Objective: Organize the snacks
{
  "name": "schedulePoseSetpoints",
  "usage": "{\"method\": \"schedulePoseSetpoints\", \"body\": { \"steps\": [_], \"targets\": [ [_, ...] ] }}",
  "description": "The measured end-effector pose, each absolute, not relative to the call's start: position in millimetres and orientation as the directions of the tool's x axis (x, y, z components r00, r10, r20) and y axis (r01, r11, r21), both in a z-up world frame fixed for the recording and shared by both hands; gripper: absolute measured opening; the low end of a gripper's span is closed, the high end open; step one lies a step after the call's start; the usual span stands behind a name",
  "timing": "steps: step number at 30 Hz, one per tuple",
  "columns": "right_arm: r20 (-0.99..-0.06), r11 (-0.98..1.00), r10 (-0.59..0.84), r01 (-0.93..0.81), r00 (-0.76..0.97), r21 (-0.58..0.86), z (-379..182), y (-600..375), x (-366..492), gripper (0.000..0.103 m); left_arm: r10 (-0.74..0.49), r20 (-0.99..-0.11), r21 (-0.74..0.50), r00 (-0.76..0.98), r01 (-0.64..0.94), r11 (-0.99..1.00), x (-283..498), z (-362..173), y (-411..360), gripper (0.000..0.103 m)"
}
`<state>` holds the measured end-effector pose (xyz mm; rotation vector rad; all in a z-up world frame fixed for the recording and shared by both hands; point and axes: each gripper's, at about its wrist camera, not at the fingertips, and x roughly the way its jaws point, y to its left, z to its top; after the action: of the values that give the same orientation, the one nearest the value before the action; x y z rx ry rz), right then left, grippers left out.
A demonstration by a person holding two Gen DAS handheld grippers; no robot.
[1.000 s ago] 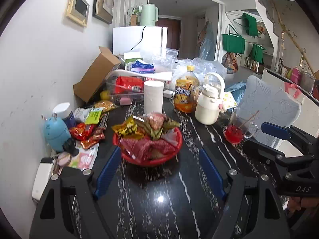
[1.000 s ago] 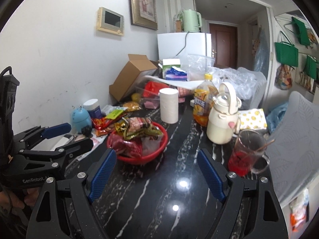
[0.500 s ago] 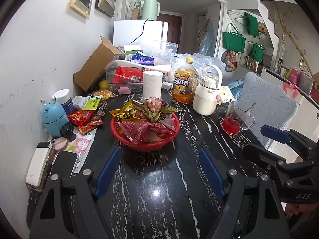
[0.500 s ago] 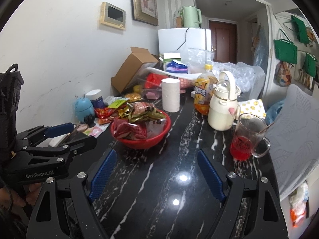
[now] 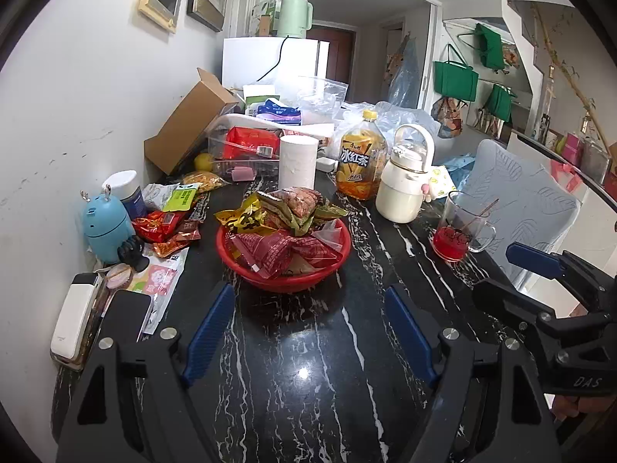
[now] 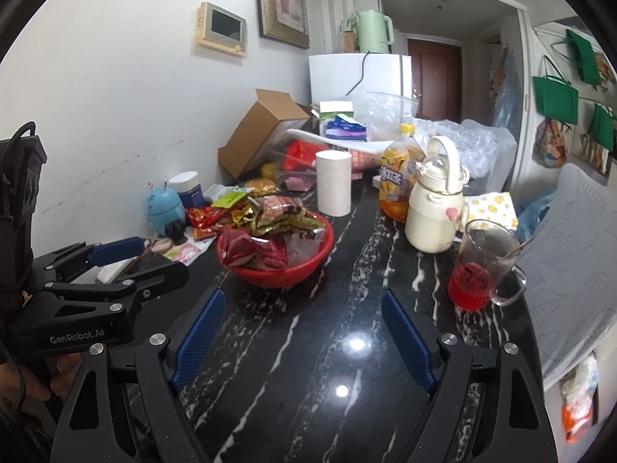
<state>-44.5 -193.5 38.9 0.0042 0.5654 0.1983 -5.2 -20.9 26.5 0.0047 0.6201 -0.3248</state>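
We see a red basket point(image 5: 283, 283) heaped with dark red, yellow and olive-green snack packets point(image 5: 287, 227) on a black tabletop point(image 5: 308, 347) veined with white. At ten o'clock from the basket stands a pale blue figurine point(image 5: 105, 227); at two o'clock, a cream kettle point(image 5: 403, 183) and an amber tea bottle point(image 5: 360, 162) with a yellow cap.

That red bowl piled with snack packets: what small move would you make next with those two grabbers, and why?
Probably ease the left gripper forward toward the red bowl. Both it and the right gripper hang open and empty over bare black marble, short of the bowl, while loose snack packets lie on the table to the bowl's left, beside the blue gadget.
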Motion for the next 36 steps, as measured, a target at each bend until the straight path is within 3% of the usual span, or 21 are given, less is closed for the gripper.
{"method": "schedulePoseSetpoints", "body": {
  "steps": [36],
  "targets": [
    [-0.534, 0.976, 0.211, -0.206, 0.819, 0.069, 34, -210, -42, 0.084, -0.272, -0.594, -0.078, 0.757, 0.282, 0.956, -5, 25, -28, 0.079]
  ]
}}
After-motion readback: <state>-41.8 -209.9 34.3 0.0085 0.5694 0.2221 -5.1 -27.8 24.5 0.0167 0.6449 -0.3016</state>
